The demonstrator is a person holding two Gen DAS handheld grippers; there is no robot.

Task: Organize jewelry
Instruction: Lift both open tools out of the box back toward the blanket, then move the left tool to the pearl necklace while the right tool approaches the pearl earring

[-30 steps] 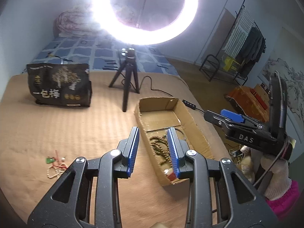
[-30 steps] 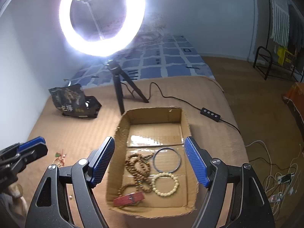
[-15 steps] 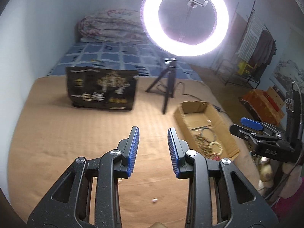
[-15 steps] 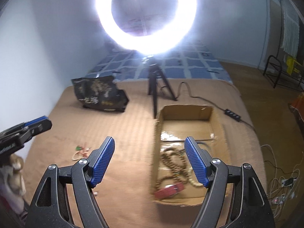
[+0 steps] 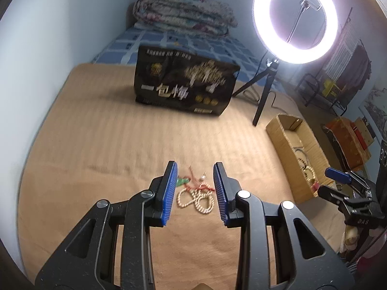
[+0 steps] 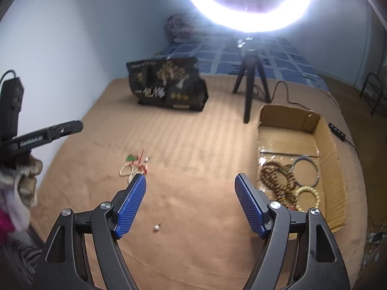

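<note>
While the right gripper (image 6: 191, 200) waits open and empty, the pearl necklace (image 5: 196, 197) lies on the bed right between the left gripper's (image 5: 195, 193) open jaws, stretched sideways.

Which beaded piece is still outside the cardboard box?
The pale bead string with red cord, lying on the blanket between the left gripper's open fingers; the brown and cream beads sit inside the box.

A bedroom in a home

A bed with a blue checked sheet (image 5: 193, 46), a folded floral quilt (image 5: 183, 12) and a hung clothes rack (image 5: 348, 70) is seen.
</note>
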